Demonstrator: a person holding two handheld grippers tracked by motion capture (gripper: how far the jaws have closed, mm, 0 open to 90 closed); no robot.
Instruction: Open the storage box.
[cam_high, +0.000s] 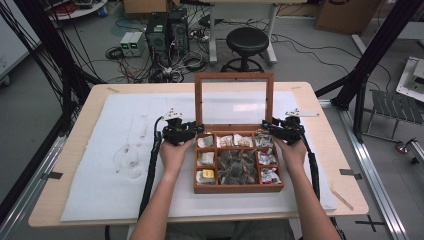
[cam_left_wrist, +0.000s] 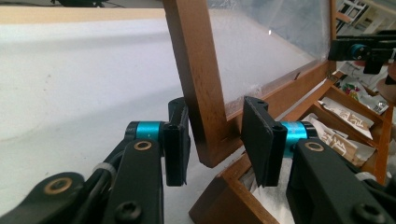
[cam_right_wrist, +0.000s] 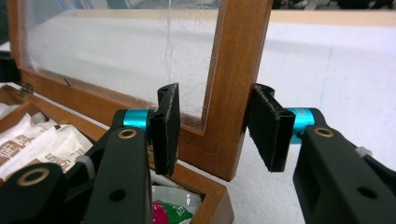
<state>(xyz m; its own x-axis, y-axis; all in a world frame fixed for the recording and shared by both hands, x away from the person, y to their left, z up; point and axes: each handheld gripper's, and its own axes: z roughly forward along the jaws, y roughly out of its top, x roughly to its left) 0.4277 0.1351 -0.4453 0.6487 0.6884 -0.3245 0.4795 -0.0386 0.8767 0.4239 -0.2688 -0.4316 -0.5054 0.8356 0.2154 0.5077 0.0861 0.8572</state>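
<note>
A wooden compartment box (cam_high: 238, 188) sits mid-table with its glass-paned lid (cam_high: 234, 76) standing upright. Packets fill its side compartments and dark pieces lie in the middle one (cam_high: 236, 165). My left gripper (cam_high: 196, 129) (cam_left_wrist: 217, 140) is open, its jaws straddling the lid's left stile (cam_left_wrist: 196, 70) near the hinge corner; one pad (cam_left_wrist: 176, 142) is close against the wood. My right gripper (cam_high: 268, 126) (cam_right_wrist: 219, 128) is open too, straddling the lid's right stile (cam_right_wrist: 238, 70) low down, with gaps on both sides. Tea packets (cam_right_wrist: 42, 140) lie below it.
A white mat (cam_high: 115, 190) covers the wooden table (cam_high: 45, 200), with a faint ring stain (cam_high: 127, 157) to the left. Behind the table stand a black stool (cam_high: 246, 42) and computer towers (cam_high: 165, 30). Black frame posts (cam_high: 372, 50) rise at both sides.
</note>
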